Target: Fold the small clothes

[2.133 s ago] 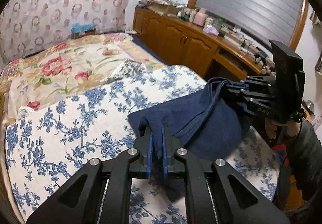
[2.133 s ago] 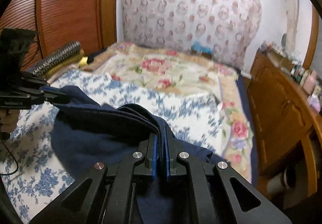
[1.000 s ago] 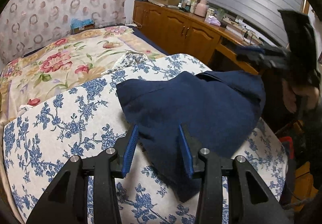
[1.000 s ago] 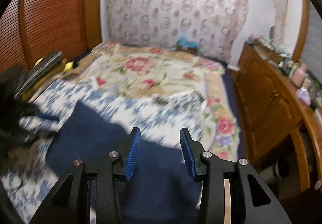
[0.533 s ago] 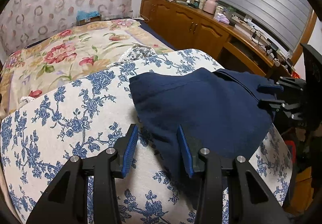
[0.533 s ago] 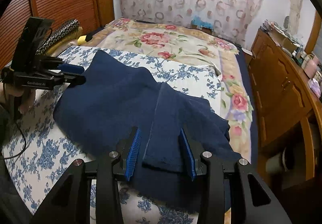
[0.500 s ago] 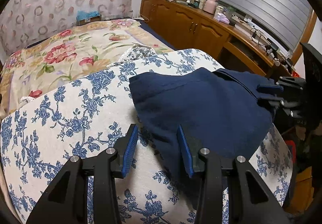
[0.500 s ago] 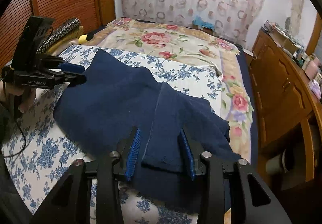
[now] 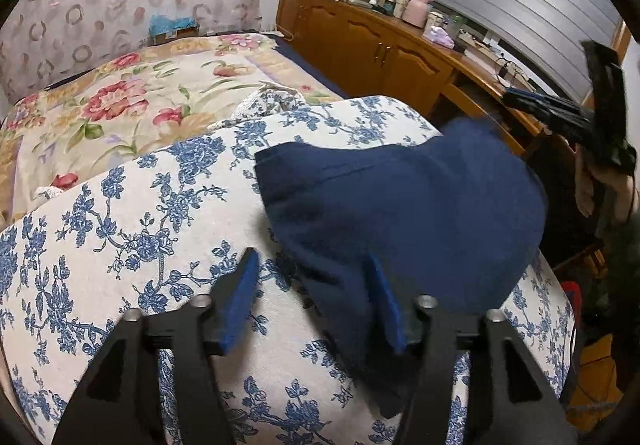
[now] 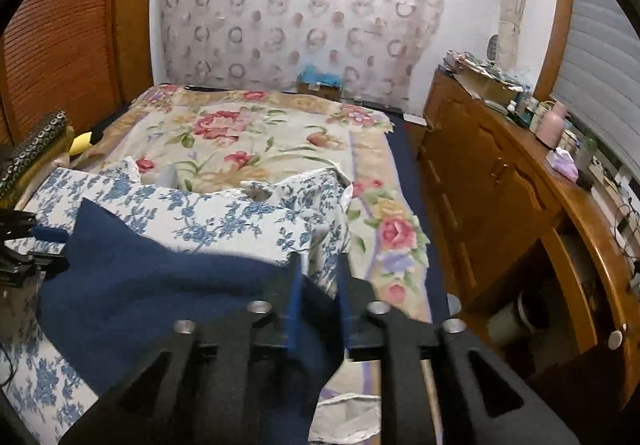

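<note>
A navy blue cloth [image 9: 400, 205] lies spread on the blue-flowered quilt [image 9: 140, 213]. My left gripper [image 9: 312, 285] hovers over its near left edge. Its jaws are opening, the right pad [image 9: 384, 305] is above the cloth, and nothing is pinched. My right gripper [image 10: 318, 277] is at the cloth's [image 10: 160, 285] other end. Its jaws are narrow and opening. Navy fabric shows low in the gap, but the pads do not press it. In the left wrist view the right gripper [image 9: 560, 113] is blurred and raised beyond the cloth's far right corner. The left gripper [image 10: 44, 245] shows at the edge of the right wrist view.
A rose-patterned bedspread [image 10: 248, 137] covers the bed beyond the quilt. A wooden cabinet [image 10: 500, 185] with bottles and clutter runs along the right side. A wooden shutter wall [image 10: 60, 45] and a studded cushion [image 10: 32, 149] stand to the left. The quilt's right edge drops off close to the cloth.
The left jaws have spread wider. The right gripper has risen from the cloth's right edge and drawn back, and its jaws are narrower than a second ago. The cloth's far right corner is blurred.
</note>
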Demonstrator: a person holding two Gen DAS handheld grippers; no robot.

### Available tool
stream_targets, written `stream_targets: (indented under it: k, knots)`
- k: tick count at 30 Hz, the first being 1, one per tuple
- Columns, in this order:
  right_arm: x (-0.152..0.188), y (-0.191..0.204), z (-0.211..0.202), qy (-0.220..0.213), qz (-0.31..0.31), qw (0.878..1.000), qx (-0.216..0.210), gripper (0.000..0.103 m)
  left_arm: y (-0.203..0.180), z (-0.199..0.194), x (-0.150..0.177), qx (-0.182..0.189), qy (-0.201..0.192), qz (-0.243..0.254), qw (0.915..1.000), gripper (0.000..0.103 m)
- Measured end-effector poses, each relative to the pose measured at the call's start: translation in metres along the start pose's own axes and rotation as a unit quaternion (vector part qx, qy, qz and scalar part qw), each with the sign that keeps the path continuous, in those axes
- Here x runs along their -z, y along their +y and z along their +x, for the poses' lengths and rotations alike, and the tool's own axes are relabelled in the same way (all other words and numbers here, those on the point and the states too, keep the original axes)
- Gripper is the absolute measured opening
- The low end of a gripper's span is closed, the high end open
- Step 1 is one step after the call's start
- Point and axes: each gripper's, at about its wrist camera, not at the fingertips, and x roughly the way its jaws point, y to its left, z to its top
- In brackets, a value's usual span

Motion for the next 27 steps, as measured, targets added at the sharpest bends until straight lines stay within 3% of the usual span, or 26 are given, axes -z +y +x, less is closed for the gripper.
stream_targets:
  k: [3, 4, 11, 19, 23, 27]
  knots:
    - [0.013, 0.005, 0.000, 0.005, 0.015, 1.000, -0.018, 0.061, 0.005, 0.005, -0.003, -0.001, 0.004, -0.008, 1.0000, 0.064]
    - [0.019, 0.007, 0.001, 0.011, 0.021, 0.999, -0.026, 0.064, 0.007, 0.009, -0.004, 0.001, 0.009, -0.012, 0.9999, 0.064]
    - [0.050, 0.001, 0.021, 0.059, 0.057, 0.995, -0.059, 0.067, 0.009, 0.024, -0.011, 0.020, 0.027, -0.030, 0.9990, 0.064]
    - [0.048, -0.020, 0.045, 0.093, 0.112, 0.983, -0.112, 0.069, 0.009, 0.029, -0.016, 0.041, 0.019, -0.037, 0.9983, 0.064]
    - [0.047, -0.033, 0.055, 0.105, 0.125, 0.977, -0.136, 0.069, 0.008, 0.031, -0.016, 0.066, 0.021, -0.037, 0.9969, 0.047]
    - [0.049, -0.042, 0.060, 0.105, 0.132, 0.975, -0.144, 0.069, 0.003, 0.031, -0.018, 0.061, 0.020, -0.028, 0.9975, 0.039]
